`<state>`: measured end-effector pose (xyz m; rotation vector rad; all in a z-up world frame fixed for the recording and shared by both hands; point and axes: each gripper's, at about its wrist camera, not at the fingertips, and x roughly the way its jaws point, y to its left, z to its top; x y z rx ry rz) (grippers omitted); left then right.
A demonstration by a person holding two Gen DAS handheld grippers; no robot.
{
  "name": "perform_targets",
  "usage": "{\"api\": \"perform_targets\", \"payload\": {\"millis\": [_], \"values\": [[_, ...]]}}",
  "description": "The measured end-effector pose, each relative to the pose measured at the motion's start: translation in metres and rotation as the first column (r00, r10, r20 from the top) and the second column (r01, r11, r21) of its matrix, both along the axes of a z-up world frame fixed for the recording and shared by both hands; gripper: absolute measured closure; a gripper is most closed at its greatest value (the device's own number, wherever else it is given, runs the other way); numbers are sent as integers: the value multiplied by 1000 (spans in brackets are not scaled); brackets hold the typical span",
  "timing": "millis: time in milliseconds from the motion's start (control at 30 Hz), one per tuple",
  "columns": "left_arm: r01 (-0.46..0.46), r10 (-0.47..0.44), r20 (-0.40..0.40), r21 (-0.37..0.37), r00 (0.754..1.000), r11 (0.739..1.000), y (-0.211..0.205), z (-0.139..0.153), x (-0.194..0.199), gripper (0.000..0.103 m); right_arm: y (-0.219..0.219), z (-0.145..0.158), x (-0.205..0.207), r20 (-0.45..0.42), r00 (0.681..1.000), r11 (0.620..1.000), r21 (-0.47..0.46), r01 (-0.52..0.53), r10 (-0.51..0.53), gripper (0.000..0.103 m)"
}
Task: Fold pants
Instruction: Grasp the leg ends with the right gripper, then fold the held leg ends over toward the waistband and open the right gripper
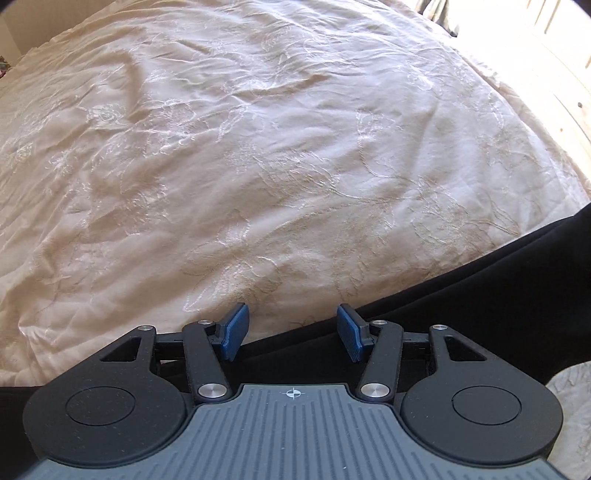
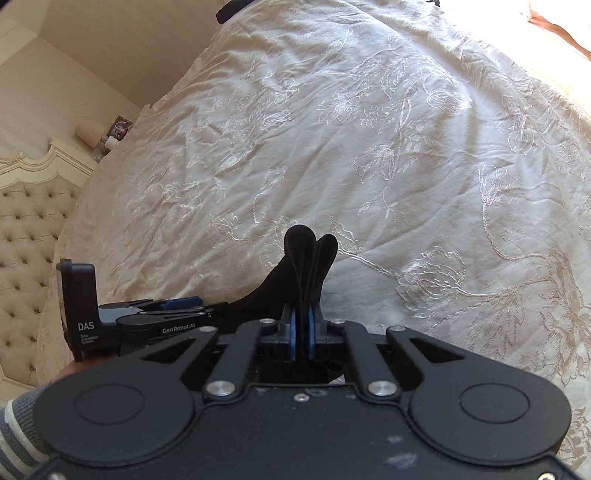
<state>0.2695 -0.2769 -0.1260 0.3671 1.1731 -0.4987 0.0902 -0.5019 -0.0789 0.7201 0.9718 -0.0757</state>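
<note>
Black pants [image 1: 480,295] lie across the cream embroidered bedspread [image 1: 258,147], running from lower left to right in the left wrist view. My left gripper [image 1: 292,330] is open, its blue pads [image 1: 234,330] apart just above the pants' edge, holding nothing. My right gripper [image 2: 301,332] is shut on a bunched fold of the black pants [image 2: 308,254], which sticks up beyond the blue pads. In the right wrist view the left gripper [image 2: 166,314] is seen side-on at the left, close to the same cloth.
A tufted cream headboard [image 2: 26,229] stands at the left. A wooden floor [image 1: 554,74] lies beyond the bed's right edge. Small items sit on a nightstand [image 2: 114,133]. A dark object [image 2: 229,9] lies at the bed's far edge.
</note>
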Motion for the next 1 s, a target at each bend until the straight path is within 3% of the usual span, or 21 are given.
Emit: {"api": "perform_targets", "payload": {"millis": [200, 400, 500, 700, 867, 1000], "values": [[-83, 82, -29, -38, 996, 996, 61, 22, 1, 52, 49, 44, 15, 52, 998, 999, -16, -33, 34, 95], [-156, 154, -42, -53, 987, 986, 135, 38, -13, 52, 131, 56, 47, 104, 989, 994, 37, -107, 102, 95], [-191, 189, -40, -49, 981, 980, 172, 42, -20, 52, 180, 41, 64, 98, 986, 986, 77, -146, 138, 95], [-251, 249, -50, -42, 967, 967, 234, 45, -28, 52, 268, -5, 90, 52, 979, 978, 56, -199, 196, 95], [-276, 274, -48, -47, 961, 960, 263, 46, -31, 52, 311, -41, 102, -12, 971, 970, -49, -240, 240, 95], [-290, 287, -49, -53, 957, 956, 276, 48, -35, 52, 331, -58, 104, -17, 973, 973, -41, -229, 228, 95]]}}
